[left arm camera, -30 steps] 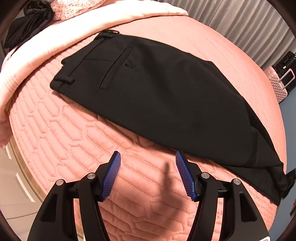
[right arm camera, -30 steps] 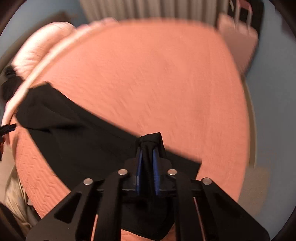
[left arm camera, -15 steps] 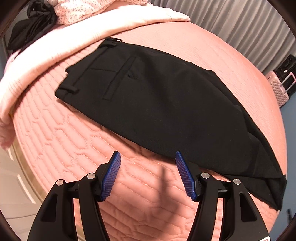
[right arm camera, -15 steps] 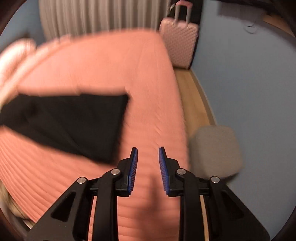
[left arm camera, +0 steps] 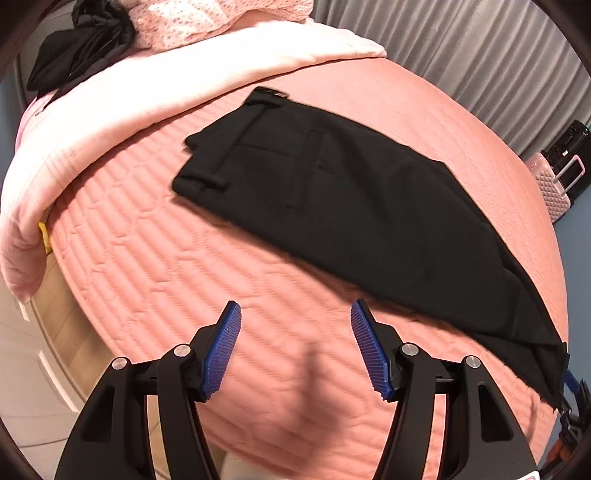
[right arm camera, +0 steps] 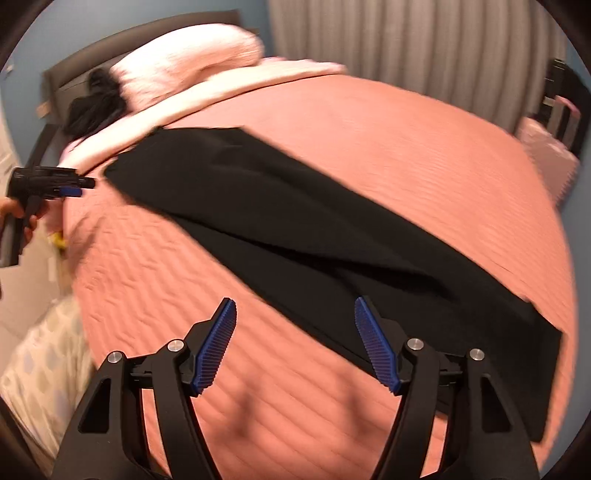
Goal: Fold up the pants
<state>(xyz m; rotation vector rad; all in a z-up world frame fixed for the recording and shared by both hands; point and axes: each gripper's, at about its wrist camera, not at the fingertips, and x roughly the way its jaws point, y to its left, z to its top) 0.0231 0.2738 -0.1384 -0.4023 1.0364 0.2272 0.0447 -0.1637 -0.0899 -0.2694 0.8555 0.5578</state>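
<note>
The black pants [left arm camera: 369, 206] lie flat on the pink quilted bedspread [left arm camera: 184, 266], already halved lengthwise so one leg rests on the other — the back pocket and belt loops face up. That first fold looks done; what remains, by my reading, is to bring the hems toward the waistband once or twice to shorten the long strip. The leg layers do not match exactly: in the right wrist view a seam of overlap runs down the pants [right arm camera: 332, 236], and the hem end [right arm camera: 543, 354] looks slightly uneven, so a little straightening may be needed first.

The long axis runs diagonally across the bedspread. The waistband [left arm camera: 221, 147] points toward the pale pink blanket [left arm camera: 110, 122] at the head of the bed, and the hems [left arm camera: 546, 354] point away from it, toward the foot-side edge of the bedspread.

The left gripper [left arm camera: 295, 347] hovers above bare bedspread just beside the pants' near long edge, its blue pads spread with nothing between them. The right gripper [right arm camera: 295, 343] has just been opening its jaws; they stand wide apart and empty, above the bedspread at the near edge of the lower legs. Past the blanket, a dark bundle of clothing [left arm camera: 81, 40] sits beside a floral pillow [left arm camera: 207, 18].
</note>
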